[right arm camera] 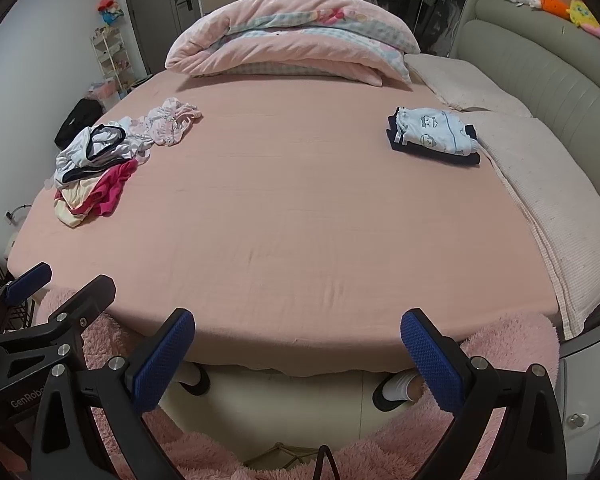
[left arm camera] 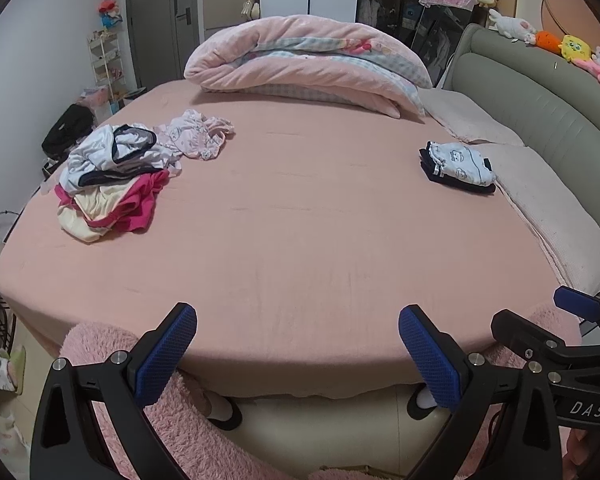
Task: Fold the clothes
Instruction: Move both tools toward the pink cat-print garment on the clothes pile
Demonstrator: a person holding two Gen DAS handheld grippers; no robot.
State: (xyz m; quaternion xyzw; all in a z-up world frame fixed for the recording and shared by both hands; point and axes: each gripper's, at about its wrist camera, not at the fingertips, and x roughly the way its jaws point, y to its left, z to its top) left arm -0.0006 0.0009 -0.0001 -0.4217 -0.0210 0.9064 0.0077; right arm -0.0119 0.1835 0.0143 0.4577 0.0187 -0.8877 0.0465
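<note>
Pink sheeting covers the wide bed (left arm camera: 300, 216) in front of you in the left wrist view, with a rolled pink quilt (left arm camera: 304, 60) at its far end and a grey padded headboard (left arm camera: 540, 92) along the right. Your left tool (left arm camera: 298, 354) hangs over the near edge of the bed, its blue-padded fingers (left arm camera: 166, 356) spread wide with nothing between them. A loose heap of unfolded clothes in white, cream and magenta (left arm camera: 108, 180) lies far left on the sheet, and a crumpled pale pink printed garment (left arm camera: 196, 138) touches its far side. Well apart, near the pillows on the right, a folded stack with a light blue printed piece on dark navy ones (left arm camera: 458, 166) sits neatly. Your right tool shows at the lower right edge. In the right wrist view, your right tool (right arm camera: 298, 356) also hovers at the near edge, its fingers wide apart and holding nothing. That same unfolded heap (right arm camera: 94, 168) lies far left, the folded stack (right arm camera: 434, 136) far right beside the pillows, and your left tool (right arm camera: 40, 304) sits at the lower left.
</note>
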